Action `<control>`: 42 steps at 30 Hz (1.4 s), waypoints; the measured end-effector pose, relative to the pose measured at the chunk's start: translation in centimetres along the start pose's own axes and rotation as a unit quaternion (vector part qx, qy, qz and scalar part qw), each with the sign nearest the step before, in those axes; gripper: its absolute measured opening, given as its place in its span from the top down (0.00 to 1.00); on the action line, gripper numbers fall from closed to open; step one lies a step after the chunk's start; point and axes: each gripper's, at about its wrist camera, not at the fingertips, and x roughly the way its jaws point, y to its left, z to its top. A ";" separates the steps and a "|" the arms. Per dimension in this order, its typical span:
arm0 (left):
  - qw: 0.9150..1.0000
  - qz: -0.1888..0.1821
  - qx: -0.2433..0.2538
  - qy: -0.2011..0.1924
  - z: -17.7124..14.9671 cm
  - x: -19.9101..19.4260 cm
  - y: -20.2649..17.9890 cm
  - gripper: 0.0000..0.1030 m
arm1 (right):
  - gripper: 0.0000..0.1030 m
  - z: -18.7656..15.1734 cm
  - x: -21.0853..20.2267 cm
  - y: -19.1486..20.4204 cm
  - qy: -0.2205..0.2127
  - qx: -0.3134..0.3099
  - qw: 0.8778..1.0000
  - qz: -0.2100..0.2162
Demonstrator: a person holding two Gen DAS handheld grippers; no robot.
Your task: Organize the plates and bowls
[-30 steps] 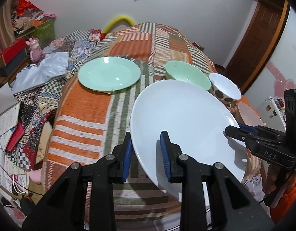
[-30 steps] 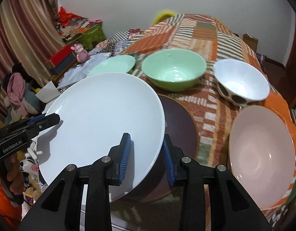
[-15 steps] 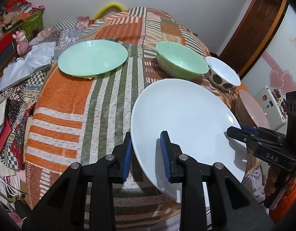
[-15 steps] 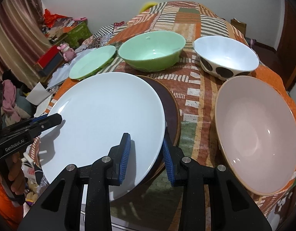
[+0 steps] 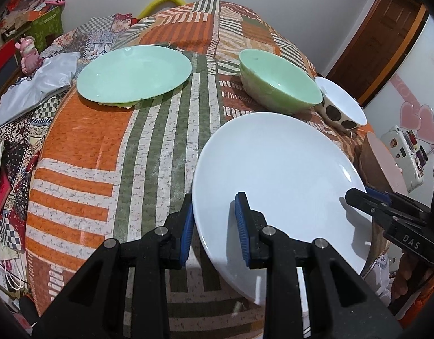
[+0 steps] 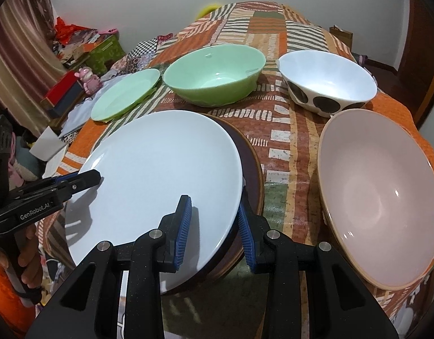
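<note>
A large white plate [image 5: 273,175] [image 6: 160,175] hangs just over the near end of the table, held by both grippers. My left gripper [image 5: 215,214] is shut on the plate's left rim. My right gripper [image 6: 214,212] is shut on the right rim. Each gripper also shows in the other's view, the right gripper [image 5: 361,197] and the left gripper [image 6: 87,178]. Under the white plate lies a dark brown plate [image 6: 252,169], mostly hidden. Farther back stand a green plate [image 5: 133,75], a green bowl [image 6: 214,76] and a white bowl with dark spots [image 6: 327,84]. A pink bowl [image 6: 377,197] sits at the near right.
The table wears an orange and green patchwork cloth [image 5: 104,155]. Left of it lie boxes, books, a grey bag and a pink toy figure [image 5: 29,53]. A white case with stickers [image 5: 406,155] and a wooden door [image 5: 386,42] are to the right.
Both grippers have come down with the white plate toward the table. It now covers more of the dark brown plate. The other dishes look nearer and have not moved.
</note>
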 end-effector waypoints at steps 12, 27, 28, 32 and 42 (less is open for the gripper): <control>1.000 0.003 -0.004 0.000 0.3 1.0 -0.1 0.74 | 0.69 -0.3 -0.4 0.2 -0.010 0.001 1.000 -0.008; 1.000 0.020 -0.002 0.003 0.4 1.3 -0.6 0.74 | 0.71 -0.1 -1.9 0.0 -0.026 -0.014 1.000 -0.009; 1.000 0.023 -0.001 0.004 0.4 1.3 -0.7 0.74 | 0.71 0.0 -1.9 0.1 -0.027 -0.015 1.000 -0.007; 0.999 0.046 0.006 0.003 0.3 1.5 -1.5 0.69 | 0.71 0.2 -2.2 0.4 -0.029 -0.021 0.999 0.004; 0.998 0.069 0.007 -0.013 0.9 0.4 -1.1 0.55 | 0.65 2.1 -2.5 1.2 -0.040 -0.042 0.998 0.015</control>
